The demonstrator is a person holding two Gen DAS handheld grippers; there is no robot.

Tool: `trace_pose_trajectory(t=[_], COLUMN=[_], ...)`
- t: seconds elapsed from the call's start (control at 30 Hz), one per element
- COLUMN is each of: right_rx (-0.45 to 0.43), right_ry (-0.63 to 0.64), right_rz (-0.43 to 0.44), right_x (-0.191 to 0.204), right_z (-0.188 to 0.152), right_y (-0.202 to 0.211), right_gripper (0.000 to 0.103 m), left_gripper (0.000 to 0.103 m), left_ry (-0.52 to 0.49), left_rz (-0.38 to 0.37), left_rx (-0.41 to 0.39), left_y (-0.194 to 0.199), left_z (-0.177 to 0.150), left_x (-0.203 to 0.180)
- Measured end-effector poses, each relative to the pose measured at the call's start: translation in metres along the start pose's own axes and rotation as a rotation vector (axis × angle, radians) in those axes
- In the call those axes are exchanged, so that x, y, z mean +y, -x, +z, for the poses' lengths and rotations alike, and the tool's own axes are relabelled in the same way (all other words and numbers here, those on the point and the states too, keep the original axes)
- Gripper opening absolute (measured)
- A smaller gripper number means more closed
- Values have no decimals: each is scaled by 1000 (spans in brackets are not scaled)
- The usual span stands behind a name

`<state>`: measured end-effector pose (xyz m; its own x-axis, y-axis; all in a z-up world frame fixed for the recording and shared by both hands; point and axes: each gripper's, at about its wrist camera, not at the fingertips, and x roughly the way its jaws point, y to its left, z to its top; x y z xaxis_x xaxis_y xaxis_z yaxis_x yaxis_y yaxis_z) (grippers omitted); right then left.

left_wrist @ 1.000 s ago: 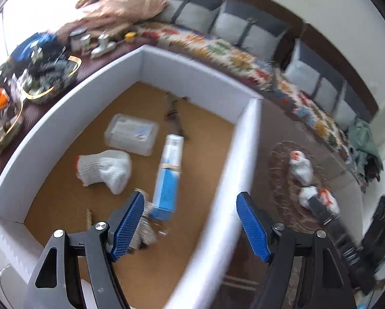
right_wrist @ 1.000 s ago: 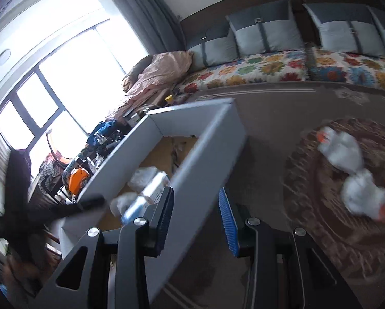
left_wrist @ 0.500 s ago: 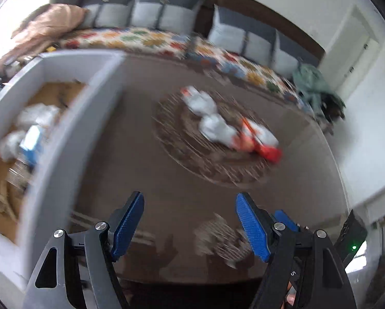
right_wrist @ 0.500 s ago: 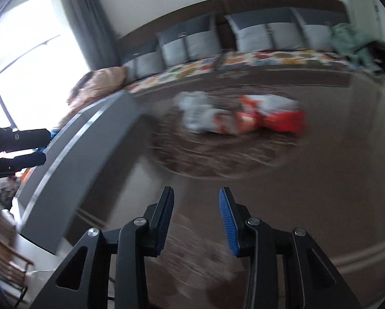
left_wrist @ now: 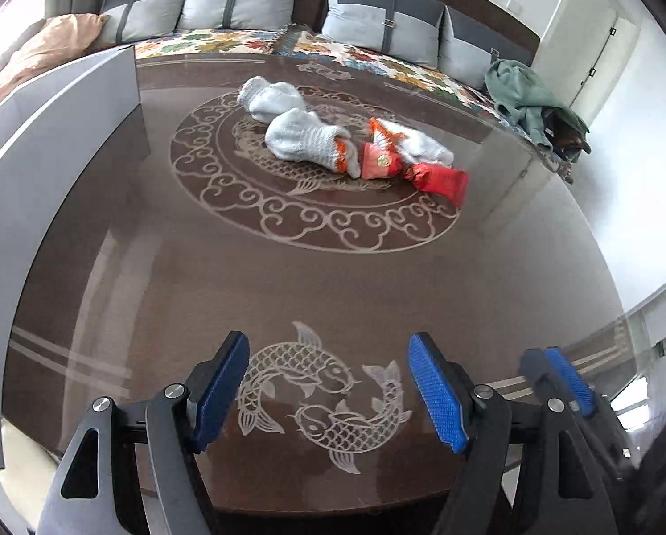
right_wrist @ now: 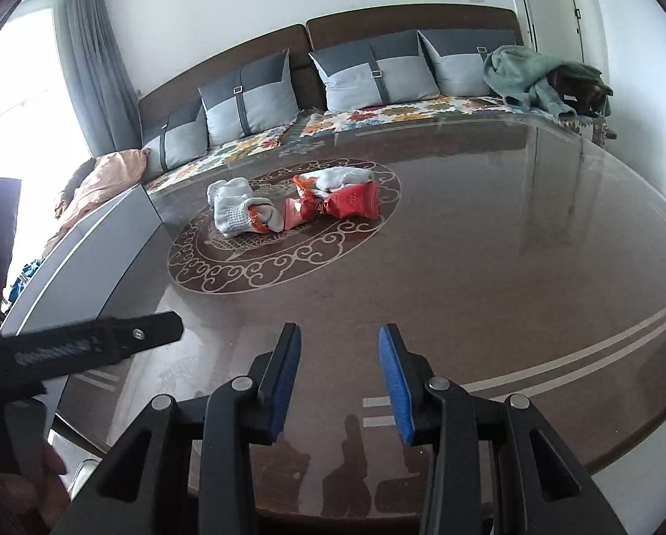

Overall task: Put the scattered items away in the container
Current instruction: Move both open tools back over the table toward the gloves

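Several white knit gloves with orange cuffs (left_wrist: pixel 304 138) (right_wrist: pixel 232 211) and two red snack packets (left_wrist: pixel 440 178) (right_wrist: pixel 355 200) lie bunched on the round ornament in the middle of the brown table. The white-walled container (left_wrist: pixel 56 129) (right_wrist: pixel 92 245) stands at the table's left. My left gripper (left_wrist: pixel 328 390) hovers open and empty over the fish pattern near the front edge, well short of the pile. My right gripper (right_wrist: pixel 339 379) is open too, with a narrower gap and nothing in it. It shows beside the left one (left_wrist: pixel 569 379); the left gripper's finger (right_wrist: pixel 96 343) crosses the right view.
A sofa with grey cushions (left_wrist: pixel 244 0) and a flowered cover runs along the far side. A green cloth (right_wrist: pixel 529 76) lies at its right end, a pink blanket (left_wrist: pixel 43 44) at its left. The glossy table edge (left_wrist: pixel 556 187) curves away on the right.
Both views swung from the container's inside and wall rightward to the table's middle. The left gripper came out of the container, still open. The earlier blur is gone.
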<state>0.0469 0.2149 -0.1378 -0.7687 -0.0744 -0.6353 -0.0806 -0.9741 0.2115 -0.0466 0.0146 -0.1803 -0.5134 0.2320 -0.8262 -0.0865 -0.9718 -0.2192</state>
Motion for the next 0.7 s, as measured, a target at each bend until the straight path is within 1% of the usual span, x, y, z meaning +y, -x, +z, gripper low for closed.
trace_pose_trajectory(t=[0.1, 0.2, 0.3, 0.4, 0.7], right_rx=[-1, -3, -5, 5, 39], right_ry=[0, 1, 9, 11, -24], right_rz=[-16, -30, -33, -35, -40], right_x=[0, 1, 3, 4, -3], right_z=[-2, -3, -4, -5, -9], right_y=[1, 2, 3, 0, -9], right_gripper=[38, 38, 38, 38, 38], left_gripper=[73, 73, 73, 73, 73], left_ry=[-5, -25, -33, -33, -51], left_rz=[12, 20, 25, 20, 38], left_rx=[-8, 3, -18, -19, -16], left_y=[-3, -10, -10, -11, -15], left_z=[-9, -13, -15, -16, -20], left_x=[4, 4, 6, 7, 6])
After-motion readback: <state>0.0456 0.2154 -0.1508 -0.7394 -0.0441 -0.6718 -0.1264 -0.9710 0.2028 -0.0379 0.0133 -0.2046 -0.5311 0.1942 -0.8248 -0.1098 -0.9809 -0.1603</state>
